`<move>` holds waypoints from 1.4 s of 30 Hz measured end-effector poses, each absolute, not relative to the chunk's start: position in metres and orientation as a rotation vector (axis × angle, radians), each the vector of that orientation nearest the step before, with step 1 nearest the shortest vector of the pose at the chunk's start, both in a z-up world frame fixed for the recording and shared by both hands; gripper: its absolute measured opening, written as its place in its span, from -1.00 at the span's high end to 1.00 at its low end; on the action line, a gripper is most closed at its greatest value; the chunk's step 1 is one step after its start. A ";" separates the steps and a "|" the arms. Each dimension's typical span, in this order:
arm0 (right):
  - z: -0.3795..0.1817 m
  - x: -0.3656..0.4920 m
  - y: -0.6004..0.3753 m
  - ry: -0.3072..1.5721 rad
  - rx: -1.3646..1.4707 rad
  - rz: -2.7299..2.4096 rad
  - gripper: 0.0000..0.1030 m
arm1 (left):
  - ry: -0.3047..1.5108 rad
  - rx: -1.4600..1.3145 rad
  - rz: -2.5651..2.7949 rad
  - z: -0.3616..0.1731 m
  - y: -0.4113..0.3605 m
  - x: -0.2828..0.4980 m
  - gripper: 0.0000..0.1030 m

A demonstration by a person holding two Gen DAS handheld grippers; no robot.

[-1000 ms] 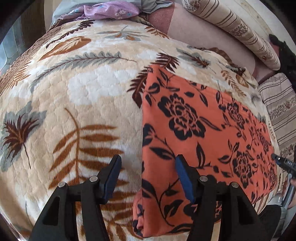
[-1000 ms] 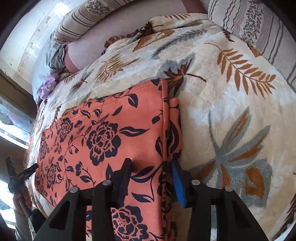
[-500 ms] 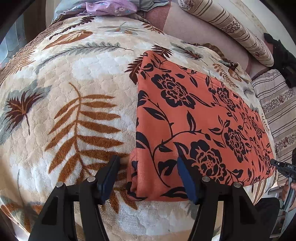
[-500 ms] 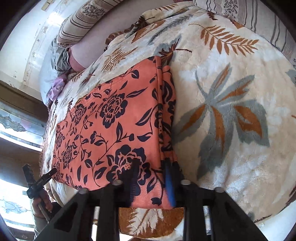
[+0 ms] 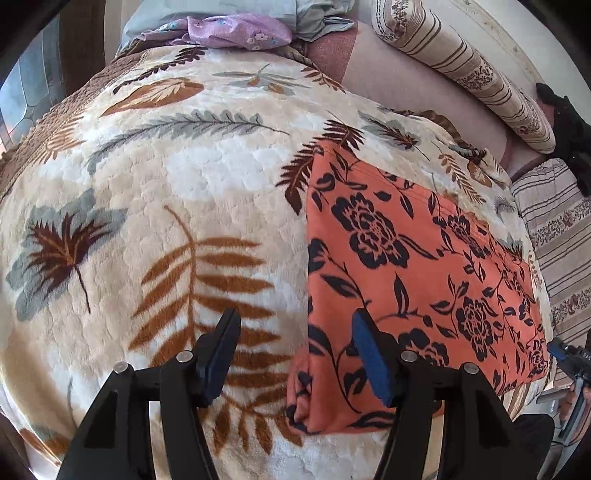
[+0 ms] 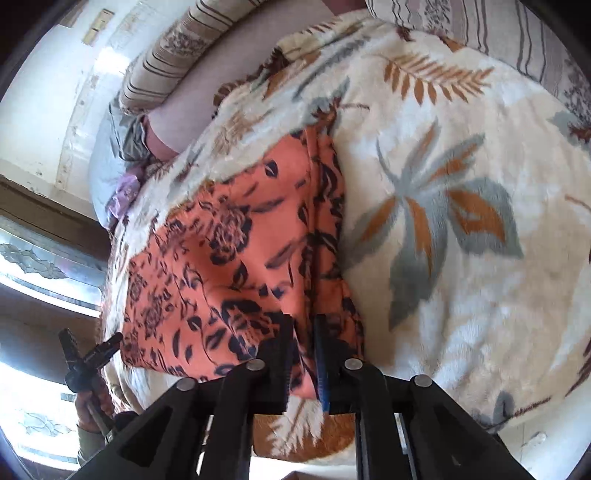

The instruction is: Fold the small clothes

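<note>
An orange garment with a dark floral print [image 5: 406,280] lies folded flat on a leaf-patterned blanket [image 5: 166,192]. My left gripper [image 5: 295,354] is open just above the garment's near left edge, its right finger over the cloth and its left finger over the blanket. In the right wrist view my right gripper [image 6: 304,354] is shut on the near right corner of the orange garment [image 6: 229,266], where the folded layers bunch along the right edge.
Striped bolster pillows [image 5: 461,70] lie along the back of the bed, with a purple and grey pile of clothes [image 5: 236,29] at the far left corner. The bed's front edge is close below the grippers. A window [image 6: 37,258] is at the left.
My right gripper has closed from partly open onto the garment's near right corner. My left gripper stayed open and shifted a little, now hovering at the near left edge.
</note>
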State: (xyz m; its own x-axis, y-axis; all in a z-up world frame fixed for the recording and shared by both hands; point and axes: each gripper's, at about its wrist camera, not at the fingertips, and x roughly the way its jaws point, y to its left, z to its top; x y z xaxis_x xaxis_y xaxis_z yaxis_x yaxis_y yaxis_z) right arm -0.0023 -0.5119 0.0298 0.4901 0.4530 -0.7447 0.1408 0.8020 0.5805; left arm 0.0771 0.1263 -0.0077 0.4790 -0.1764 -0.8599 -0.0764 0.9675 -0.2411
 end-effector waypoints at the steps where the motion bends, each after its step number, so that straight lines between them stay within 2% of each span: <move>1: 0.033 0.009 -0.514 1.035 0.660 0.207 -0.41 | 1.064 -0.253 -0.065 -0.007 0.127 0.086 -0.23; 2: 0.036 0.020 -0.517 0.992 0.672 0.197 -0.80 | 1.059 -0.251 -0.071 -0.007 0.126 0.096 -0.23; 4: 0.038 0.049 -0.519 0.947 0.660 0.186 -0.79 | 1.064 -0.261 -0.090 -0.010 0.125 0.117 -0.23; 8: 0.027 0.101 -0.513 0.951 0.587 0.119 -0.72 | 1.060 -0.236 -0.103 -0.016 0.121 0.157 -0.23; 10: 0.017 0.119 -0.508 0.990 0.535 0.111 -0.49 | 1.061 -0.236 -0.092 -0.021 0.121 0.175 -0.23; 11: 0.011 0.124 -0.507 1.005 0.509 0.105 -0.28 | 1.062 -0.237 -0.089 -0.023 0.121 0.183 -0.23; 12: 0.007 0.128 -0.505 1.018 0.485 0.096 -0.22 | 1.064 -0.242 -0.083 -0.026 0.121 0.189 -0.23; 16: -0.005 0.136 -0.503 1.047 0.468 0.088 -0.22 | 1.061 -0.249 -0.101 -0.032 0.117 0.207 -0.23; 17: -0.006 0.136 -0.502 1.046 0.457 0.088 -0.22 | 1.048 -0.238 -0.103 -0.031 0.114 0.209 -0.18; 18: -0.006 0.136 -0.500 1.044 0.439 0.081 -0.01 | 1.033 -0.230 -0.107 -0.030 0.113 0.211 -0.05; 19: -0.005 0.137 -0.498 1.048 0.417 0.070 0.21 | 1.026 -0.226 -0.117 -0.029 0.111 0.213 0.47; 20: -0.003 0.138 -0.496 1.052 0.394 0.058 0.46 | 1.029 -0.220 -0.116 -0.028 0.110 0.217 0.82; 23: 0.009 0.137 -0.489 1.041 0.321 0.040 0.73 | 0.987 -0.175 -0.101 -0.015 0.101 0.216 0.88; 34: 0.109 0.067 -0.481 0.765 0.226 -0.014 0.79 | 0.612 -0.101 -0.178 0.110 0.090 0.107 0.89; 37: 0.102 0.066 -0.491 0.816 0.274 0.035 0.79 | 0.593 -0.079 -0.198 0.119 0.084 0.088 0.89; 41: 0.068 0.064 -0.496 0.925 0.407 0.094 0.75 | 0.642 -0.050 -0.182 0.105 0.076 0.089 0.89; 42: 0.065 0.062 -0.496 0.907 0.419 0.092 0.67 | 0.651 -0.049 -0.177 0.102 0.076 0.090 0.89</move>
